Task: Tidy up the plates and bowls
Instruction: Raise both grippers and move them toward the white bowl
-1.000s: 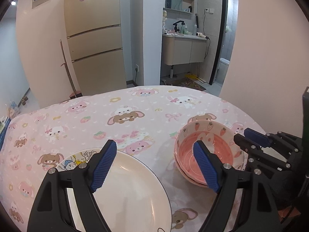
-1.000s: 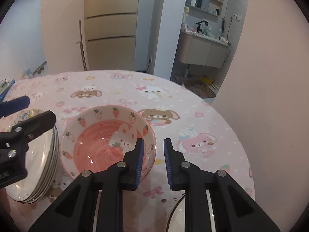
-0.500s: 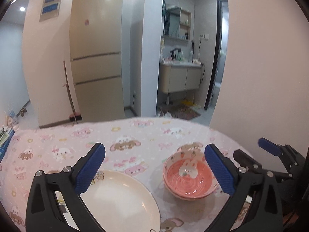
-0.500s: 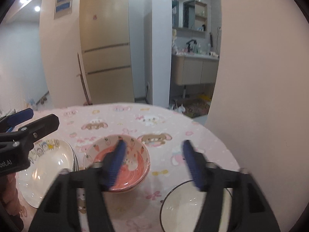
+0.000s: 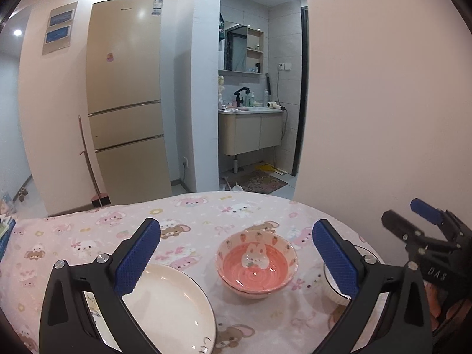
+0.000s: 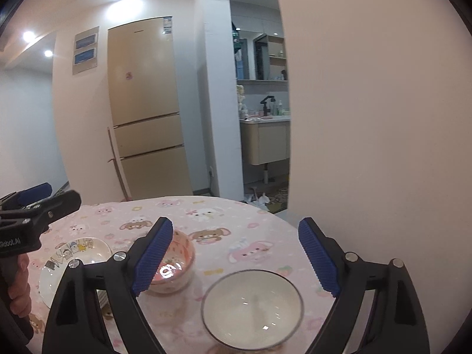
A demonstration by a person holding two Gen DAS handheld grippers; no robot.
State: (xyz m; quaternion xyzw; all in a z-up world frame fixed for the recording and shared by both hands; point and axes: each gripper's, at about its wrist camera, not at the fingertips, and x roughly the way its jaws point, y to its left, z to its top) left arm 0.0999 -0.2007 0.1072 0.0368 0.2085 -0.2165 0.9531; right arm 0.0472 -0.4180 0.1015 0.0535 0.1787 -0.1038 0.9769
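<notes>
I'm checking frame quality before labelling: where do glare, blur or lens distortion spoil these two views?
Left wrist view: sharp; fisheye bows the fridge and darkens the corners; ceiling lights flare at the top. Right wrist view: softer, the white bowl has a smeared rim, glare blots the pink bowl, and ceiling lights bloom upper left. Right tongs are opening with nothing between them.

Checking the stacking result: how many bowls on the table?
3 visible: two pink bowls nested mid-table, one white bowl on the right. More may hide inside the stack.

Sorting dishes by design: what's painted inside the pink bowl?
A white rabbit on coral-pink, carrots around the rim of the pink bowl; clearest in the left wrist view.
</notes>
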